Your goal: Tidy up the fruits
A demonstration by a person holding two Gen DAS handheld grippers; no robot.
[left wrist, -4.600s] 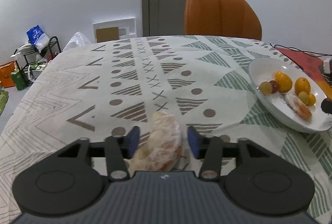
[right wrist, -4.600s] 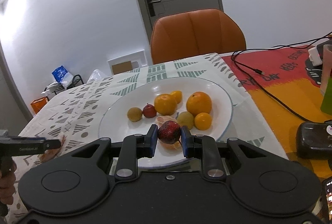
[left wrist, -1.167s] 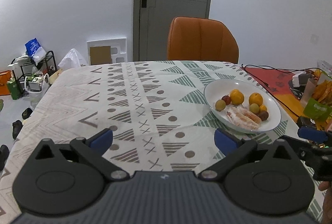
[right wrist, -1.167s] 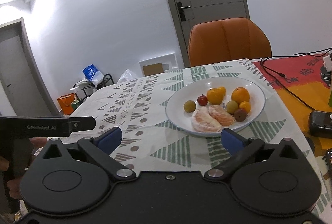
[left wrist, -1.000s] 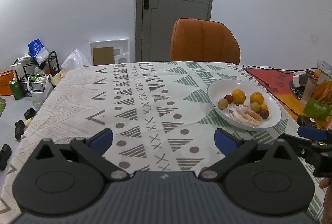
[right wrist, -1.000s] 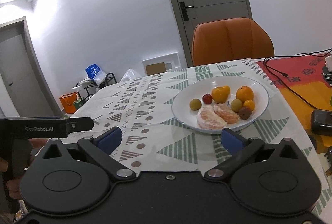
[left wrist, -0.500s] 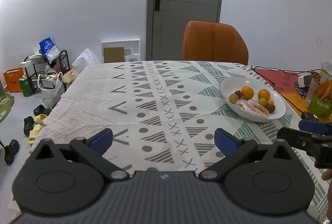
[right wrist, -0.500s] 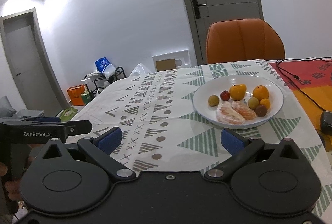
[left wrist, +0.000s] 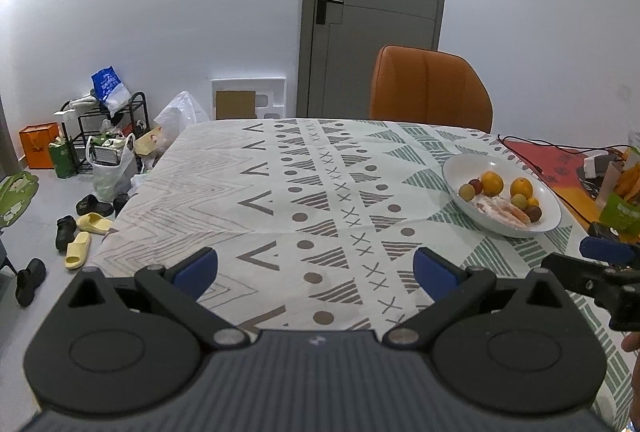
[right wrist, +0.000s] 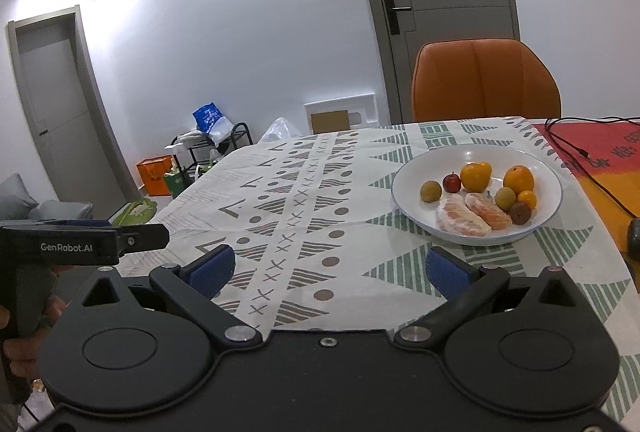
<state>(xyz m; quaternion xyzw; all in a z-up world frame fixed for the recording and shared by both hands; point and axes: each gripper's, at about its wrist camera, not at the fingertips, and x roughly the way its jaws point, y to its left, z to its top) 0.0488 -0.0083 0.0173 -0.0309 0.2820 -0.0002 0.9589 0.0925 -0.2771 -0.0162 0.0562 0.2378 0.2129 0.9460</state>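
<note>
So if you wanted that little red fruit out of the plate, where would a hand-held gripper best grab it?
Probably from above, fingers closing across the red fruit's round middle, front to back. A yellow-green fruit sits on one side and an orange close on the other, so sideways room looks tight; the plate rim hinders a low approach.

The white round ceramic plate (right wrist: 460, 157) lies on the table with the patterned cloth (right wrist: 300, 192), ahead of the jaws of the right gripper (right wrist: 328, 268) and a little to their right. From the jaws of the left gripper (left wrist: 316, 268) it is ahead and far to the right. In the plate, two peeled citrus segments (right wrist: 462, 219) lie on the side nearest the jaws, and the small round fruits (right wrist: 476, 176) sit behind them. The orange padded chair (right wrist: 484, 80) stands behind the table, beyond the plate.
</note>
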